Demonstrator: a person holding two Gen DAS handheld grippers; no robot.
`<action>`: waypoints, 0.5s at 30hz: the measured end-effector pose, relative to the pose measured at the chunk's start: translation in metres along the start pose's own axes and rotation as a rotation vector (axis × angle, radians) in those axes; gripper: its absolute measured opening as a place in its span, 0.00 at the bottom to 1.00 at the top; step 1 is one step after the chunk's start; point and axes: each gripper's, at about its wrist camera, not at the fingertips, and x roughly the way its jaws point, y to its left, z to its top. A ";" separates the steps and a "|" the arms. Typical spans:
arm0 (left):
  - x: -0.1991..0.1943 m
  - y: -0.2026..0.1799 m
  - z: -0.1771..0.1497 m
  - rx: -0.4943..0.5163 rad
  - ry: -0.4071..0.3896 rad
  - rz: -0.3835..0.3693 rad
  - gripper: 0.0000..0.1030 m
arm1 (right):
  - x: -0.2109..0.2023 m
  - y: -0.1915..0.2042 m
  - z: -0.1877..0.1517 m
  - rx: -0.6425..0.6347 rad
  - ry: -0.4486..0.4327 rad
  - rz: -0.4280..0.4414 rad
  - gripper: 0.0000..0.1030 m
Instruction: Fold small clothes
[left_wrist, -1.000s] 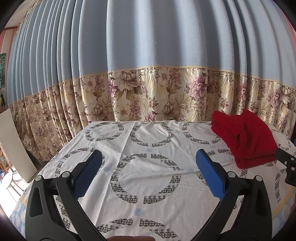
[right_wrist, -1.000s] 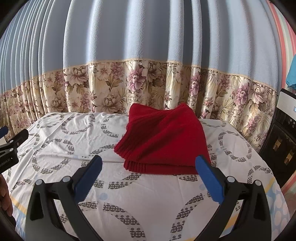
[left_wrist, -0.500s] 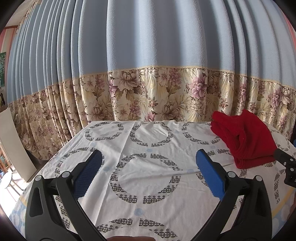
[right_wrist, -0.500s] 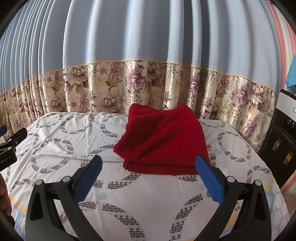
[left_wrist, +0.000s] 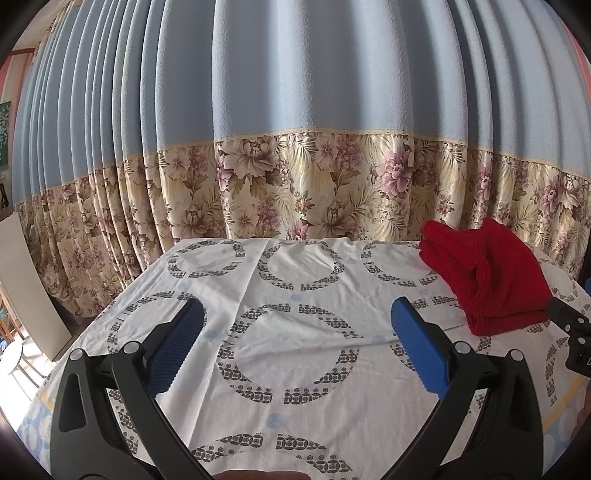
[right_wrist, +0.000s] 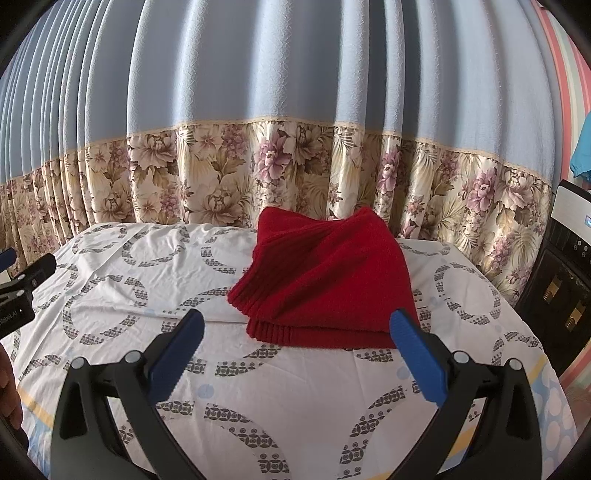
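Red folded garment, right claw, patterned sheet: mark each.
red folded garment (right_wrist: 325, 280), right wrist view, middle of top layer
right claw (right_wrist: 295, 332), right wrist view, midway between fingertips
patterned sheet (left_wrist: 295, 332), left wrist view, bare middle

One partly readable marking, on a gripper body

In the right wrist view, the black body of the left gripper (right_wrist: 16, 295) at the left edge carries small white lettering that looks like "Robot.AI"; its start is cut off by the frame, so the full wording cannot be told. The dark appliance (right_wrist: 565, 280) at the right edge has a small lit blue display, too small to read.
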 end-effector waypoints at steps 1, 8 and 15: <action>-0.001 0.000 0.000 0.001 -0.002 0.003 0.97 | 0.000 0.000 0.000 -0.001 -0.002 -0.002 0.98; 0.001 -0.001 -0.001 0.003 0.002 0.001 0.97 | 0.001 -0.002 -0.001 -0.010 0.000 0.002 0.98; -0.001 0.001 -0.003 -0.005 0.005 -0.006 0.97 | 0.000 -0.002 -0.002 -0.013 -0.005 0.000 0.98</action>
